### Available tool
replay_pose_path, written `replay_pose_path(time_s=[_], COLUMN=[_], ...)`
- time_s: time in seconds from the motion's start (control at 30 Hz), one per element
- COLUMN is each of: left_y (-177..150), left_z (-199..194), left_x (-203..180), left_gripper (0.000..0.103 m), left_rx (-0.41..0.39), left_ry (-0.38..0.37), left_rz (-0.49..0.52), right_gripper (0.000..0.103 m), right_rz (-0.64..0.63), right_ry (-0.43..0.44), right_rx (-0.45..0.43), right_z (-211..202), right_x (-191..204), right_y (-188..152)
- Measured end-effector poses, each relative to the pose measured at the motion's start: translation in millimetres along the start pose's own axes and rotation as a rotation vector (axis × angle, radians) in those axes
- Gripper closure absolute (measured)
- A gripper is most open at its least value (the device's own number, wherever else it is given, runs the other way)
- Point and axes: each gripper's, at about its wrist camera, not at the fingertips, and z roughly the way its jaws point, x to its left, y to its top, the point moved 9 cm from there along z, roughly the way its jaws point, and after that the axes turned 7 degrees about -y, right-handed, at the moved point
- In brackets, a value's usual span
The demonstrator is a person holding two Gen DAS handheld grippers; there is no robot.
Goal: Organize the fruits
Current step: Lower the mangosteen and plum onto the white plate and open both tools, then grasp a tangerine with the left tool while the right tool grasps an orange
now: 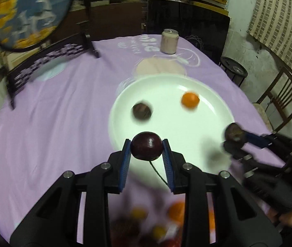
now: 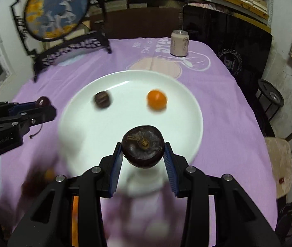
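We hold a dark red round plum (image 1: 147, 148) pinched in the left tool (image 1: 146, 150) just over the near rim of the wide white round plate (image 1: 166, 82), and a dark brown round fruit with a tan stem scar (image 2: 143, 149) pinched in the right tool (image 2: 143, 151) over the same near rim. The plate's bare middle lies straight ahead of both tools, the right one nearer it. Further in, a small brown round fruit (image 2: 102, 99) and a small orange citrus (image 2: 156, 99) already sit apart, and the pale drink can (image 2: 179, 43) stands on the purple-clothed surface (image 2: 228, 123) well beyond the plate, so we judge nothing blocks the way.

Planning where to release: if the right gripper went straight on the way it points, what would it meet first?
Probably the white plate: the right gripper, shut on a dark fruit, aims between the brown fruit and orange. Depth unclear.
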Motion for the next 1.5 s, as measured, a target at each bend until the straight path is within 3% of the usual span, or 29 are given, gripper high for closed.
replay_pose_path(time_s=[0.17,0.33,0.37,0.4,0.43,0.47,0.53,0.7,0.83,1.07,1.33,1.5], left_y=[36.0,47.3,49.6,51.3,53.1,54.1,51.6,10.6,-55.1,-130.7,-157.7,-184.1], left_z=[65.5,91.7,93.0,93.0,88.9,81.0,60.7,-0.2,-46.0,-85.4,-107.2,-114.0], left_x=[-11.4,-13.9,-13.2,-12.4,-11.9,-10.5,-9.9,-6.6,3.1,18.5,25.5,34.7], left_gripper=[0.072,0.072,0.069,0.048,0.036,0.027,0.027,0.018,0.017,0.017,0.017,0.014], left_rx=[0.053,0.079,0.076,0.072,0.061,0.038,0.005,-0.036,-0.067,-0.096,-0.114,-0.115], left_ry=[0.000,0.008,0.010,0.012,0.005,0.005,0.005,0.018,0.033,0.077,0.059,0.086], left_rz=[-0.005,-0.009,-0.014,-0.021,-0.029,-0.035,-0.024,-0.025,-0.065,-0.104,-0.125,-0.105], right_gripper=[0.063,0.062,0.056,0.050,0.043,0.043,0.043,0.041,0.041,0.041,0.041,0.041], right_rz=[0.022,0.023,0.022,0.018,0.017,0.011,-0.003,0.014,0.064,0.051,0.028,0.033], right_ry=[-0.001,0.005,0.001,-0.007,-0.019,-0.034,-0.033,0.004,0.077,0.086,0.051,0.021], right_rx=[0.096,0.100,0.097,0.089,0.076,0.062,0.052,0.025,-0.006,-0.044,-0.041,0.025], right_z=[58.3,72.2,72.4,71.2,67.5,59.4,45.2,-17.7,-63.0,-111.1,-123.7,-105.2], right_x=[-13.0,-16.5,-16.5,-16.9,-18.2,-19.1,-16.9,-6.1,13.3,40.9,48.2,41.5], right_y=[13.4,13.5,13.9,15.1,15.7,16.7,16.9,-10.0,-52.3,-90.9,-104.3,-134.1])
